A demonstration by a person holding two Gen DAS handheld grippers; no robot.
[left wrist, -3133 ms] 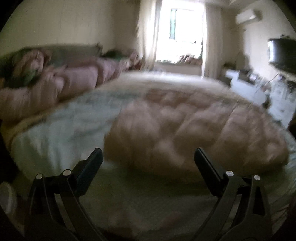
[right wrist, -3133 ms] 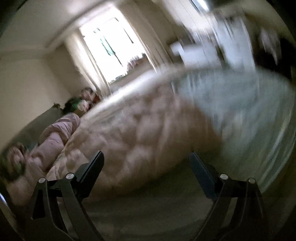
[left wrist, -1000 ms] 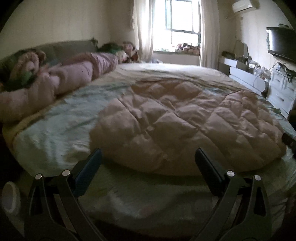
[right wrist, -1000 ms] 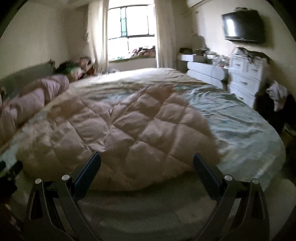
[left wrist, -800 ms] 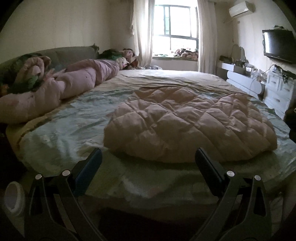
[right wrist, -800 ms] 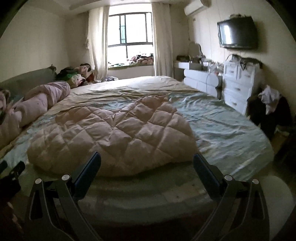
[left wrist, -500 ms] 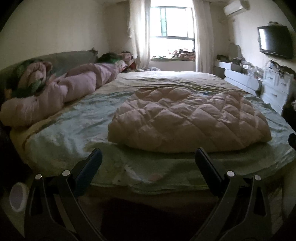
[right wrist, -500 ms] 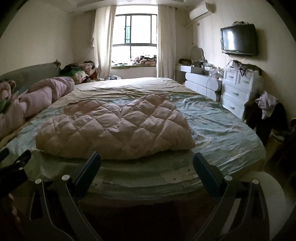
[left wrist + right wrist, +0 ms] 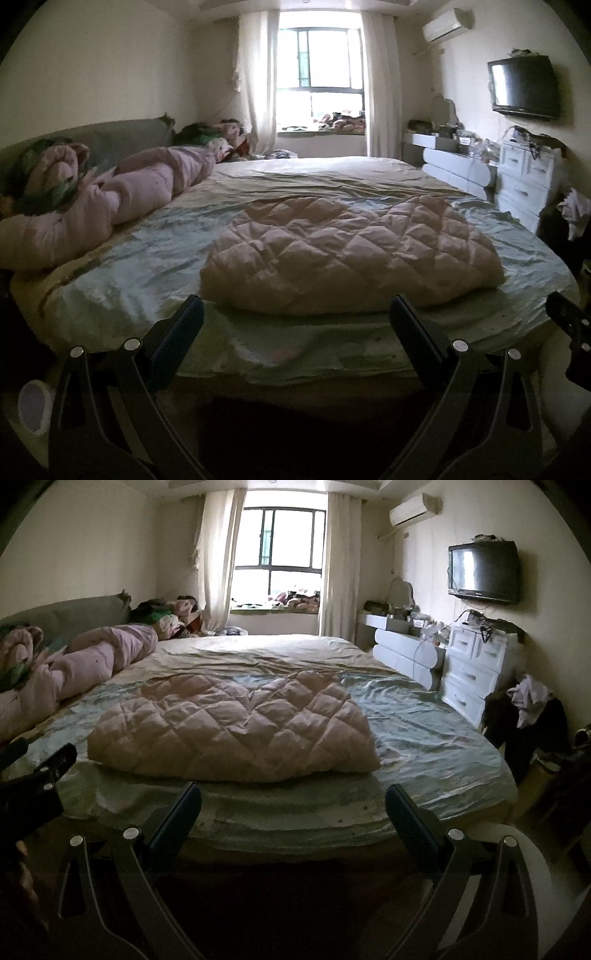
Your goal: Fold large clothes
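quilted pink coat (image 9: 351, 254) lies folded, one bundle near the foot edge of the bed (image 9: 147, 254), bare sheet on both sides. your left gripper (image 9: 295, 317) and right gripper (image 9: 293, 805) hang spread wide and empty, off the mattress edge, two in all.

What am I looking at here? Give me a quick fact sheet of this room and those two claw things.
Setting: bedroom
Main item: pink quilted coat, folded, lying on the bed
Left gripper: open, empty, short of the bed's edge
Right gripper: open, empty, short of the bed's edge
Along headboard: rolled pink bedding
Right wall: TV, white drawers
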